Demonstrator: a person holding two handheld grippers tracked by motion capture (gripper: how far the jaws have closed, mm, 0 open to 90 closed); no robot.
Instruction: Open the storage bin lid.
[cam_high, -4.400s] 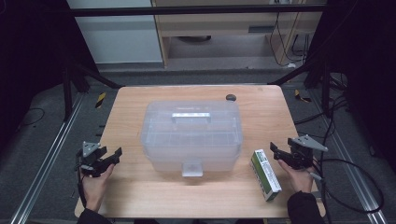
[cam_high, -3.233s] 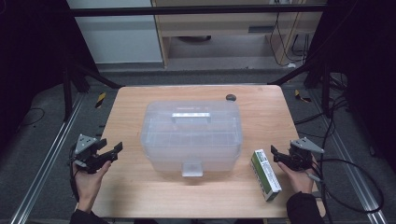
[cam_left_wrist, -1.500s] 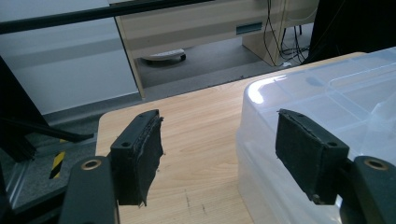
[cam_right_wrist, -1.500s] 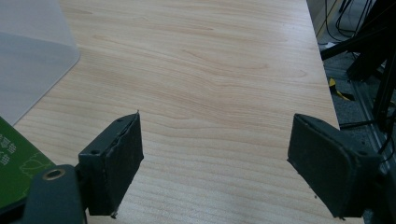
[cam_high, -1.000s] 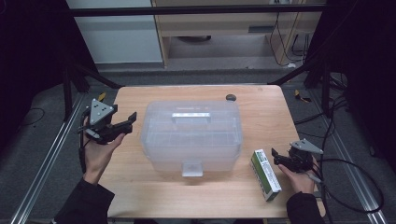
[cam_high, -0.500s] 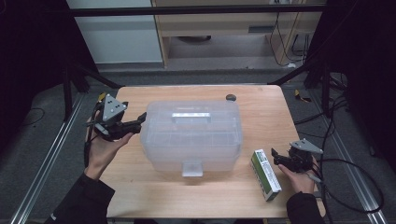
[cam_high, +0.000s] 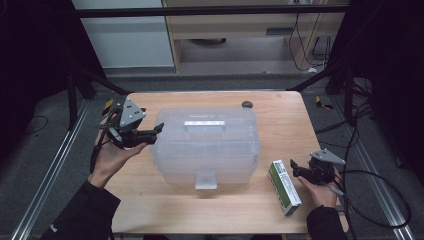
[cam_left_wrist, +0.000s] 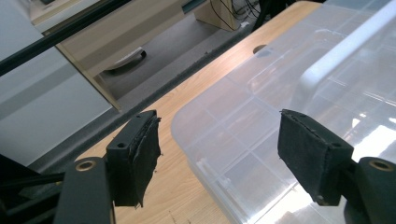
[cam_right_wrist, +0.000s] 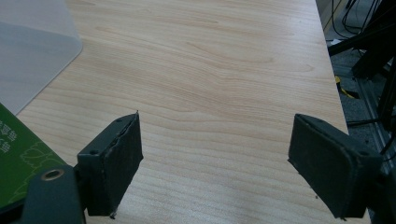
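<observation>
From the high view, the left gripper (cam_high: 152, 131) is held up at the left end of the clear plastic storage box (cam_high: 206, 147), its jaws spread wide and pointing at the box's lid corner, just beside it. The box sits mid-table on a light wooden table (cam_high: 165, 205), to this gripper's right. The right gripper (cam_high: 295, 169) rests low near the table's right edge, jaws wide apart and holding nothing; a green and white carton (cam_high: 284, 187) lies flat just to its left, between it and the box. A small dark round object (cam_high: 246, 104) sits at the far edge, beyond the box. Around the table are grey floor, black frame legs, trailing cables and a pale wooden cabinet (cam_high: 240, 30) behind.

In the left gripper view, the box's lid (cam_left_wrist: 289, 116) with its raised handle lies ahead between and under the open jaws, not touched.

In the right gripper view, bare wood grain (cam_right_wrist: 210, 70) stretches ahead of the spread jaws; the carton's green corner (cam_right_wrist: 18, 149) shows beside the left jaw.
</observation>
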